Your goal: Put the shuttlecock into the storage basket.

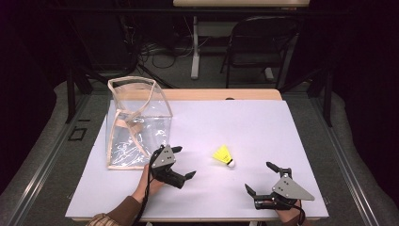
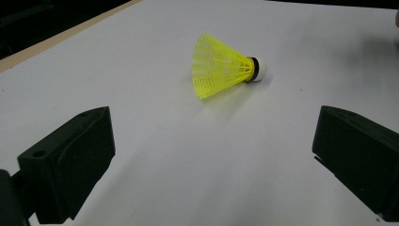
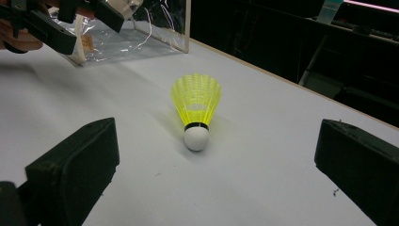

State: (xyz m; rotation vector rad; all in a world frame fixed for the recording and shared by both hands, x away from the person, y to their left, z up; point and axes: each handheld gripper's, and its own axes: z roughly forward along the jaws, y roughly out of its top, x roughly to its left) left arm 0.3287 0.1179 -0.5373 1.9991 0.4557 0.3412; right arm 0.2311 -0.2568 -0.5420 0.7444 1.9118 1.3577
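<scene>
Both my left gripper [image 1: 181, 162] and right gripper [image 1: 258, 177] gape wide and empty — pinch the light shuttlecock [image 1: 224, 156] carelessly on its flared skirt and it may crumple or skitter away.

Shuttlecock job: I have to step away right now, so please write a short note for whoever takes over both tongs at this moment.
Left tongs: open, holding nothing, just left of the shuttlecock and aimed at it.
Right tongs: open, holding nothing, near the table's front edge, to the shuttlecock's right.
Shuttlecock: yellow skirt, white cork, lying on its side on the white table, untouched, between the two tongs.
Clear bag: standing at the table's left with its top open, behind the left tongs.
Done: nothing picked up yet.
Left: probably grasp the shuttlecock and drop it into the bag.
</scene>
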